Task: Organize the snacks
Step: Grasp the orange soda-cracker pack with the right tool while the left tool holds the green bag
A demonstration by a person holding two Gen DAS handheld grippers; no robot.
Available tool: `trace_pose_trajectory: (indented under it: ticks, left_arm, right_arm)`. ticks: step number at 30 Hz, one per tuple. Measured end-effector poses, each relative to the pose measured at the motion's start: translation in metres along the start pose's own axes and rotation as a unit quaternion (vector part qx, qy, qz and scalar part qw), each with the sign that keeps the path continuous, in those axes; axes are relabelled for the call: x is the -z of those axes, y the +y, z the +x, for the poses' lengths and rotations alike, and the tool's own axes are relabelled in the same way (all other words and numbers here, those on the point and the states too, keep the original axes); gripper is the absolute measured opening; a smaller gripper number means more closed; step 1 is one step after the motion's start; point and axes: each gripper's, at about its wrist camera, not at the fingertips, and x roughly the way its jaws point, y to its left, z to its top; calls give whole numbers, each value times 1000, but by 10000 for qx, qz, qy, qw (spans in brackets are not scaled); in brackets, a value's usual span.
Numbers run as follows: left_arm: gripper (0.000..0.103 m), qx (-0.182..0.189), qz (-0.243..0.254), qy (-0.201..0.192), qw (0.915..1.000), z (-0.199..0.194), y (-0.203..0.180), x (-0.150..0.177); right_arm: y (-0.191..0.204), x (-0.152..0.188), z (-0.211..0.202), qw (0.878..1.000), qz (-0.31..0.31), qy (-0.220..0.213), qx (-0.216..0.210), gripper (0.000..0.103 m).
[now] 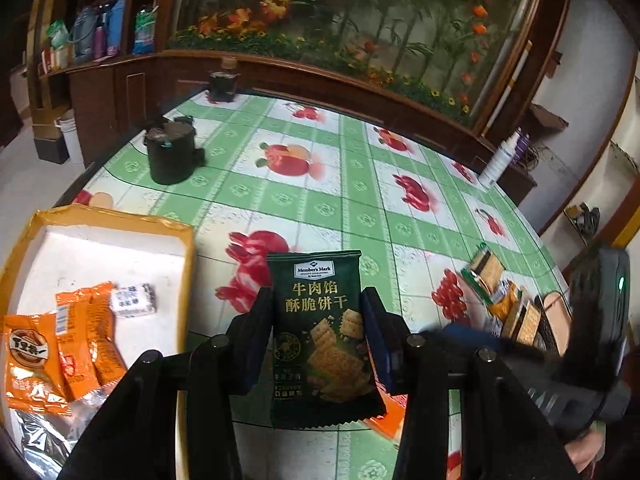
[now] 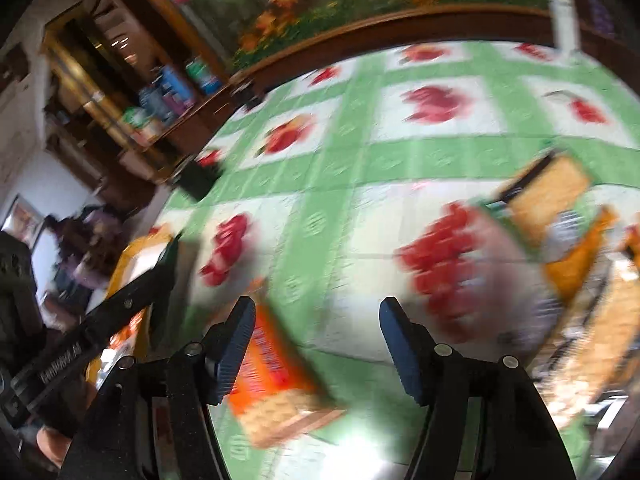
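My left gripper [image 1: 316, 322] is shut on a dark green cracker packet [image 1: 320, 340] and holds it upright above the table, just right of the yellow-rimmed white tray [image 1: 100, 240]. The tray holds orange snack packets [image 1: 76, 340], a small white packet [image 1: 132, 300] and a silver packet. My right gripper [image 2: 316, 332] is open and empty, low over the table; its view is blurred. An orange cracker packet [image 2: 276, 384] lies on the table by its left finger. A pile of green and orange cracker packets [image 1: 508, 304] lies at the right, also in the right wrist view [image 2: 568, 240].
The table has a green and white fruit-print cloth [image 1: 304, 184]. A black pot [image 1: 170, 152] and a dark jar [image 1: 222, 84] stand at its far left. A white spray bottle [image 1: 500, 160] stands at the far right edge. A wooden cabinet runs behind.
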Motion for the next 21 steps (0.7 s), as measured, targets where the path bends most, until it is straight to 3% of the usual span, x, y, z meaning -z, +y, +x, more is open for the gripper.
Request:
trace_pose_trajectory:
  ticks: [6, 11, 12, 16, 21]
  left_arm:
    - [43, -83, -143, -82, 9998, -2, 8, -3]
    - [43, -98, 18, -58, 9999, 0, 1, 0]
    - [43, -115, 43, -62, 9999, 0, 0, 0]
    - [43, -153, 138, 0, 9998, 4, -4, 2]
    - [43, -149, 311, 20, 9994, 6, -12, 6]
  right_arm:
    - [50, 24, 17, 9915, -1249, 332, -175, 71]
    - [78, 50, 30, 9686, -2335, 267, 813, 71]
    - [79, 54, 33, 9659, -2361, 271, 1029, 66]
    - [63, 54, 25, 9706, -2061, 199, 1227, 65]
    - [23, 29, 7, 9855, -907, -20, 1432, 62]
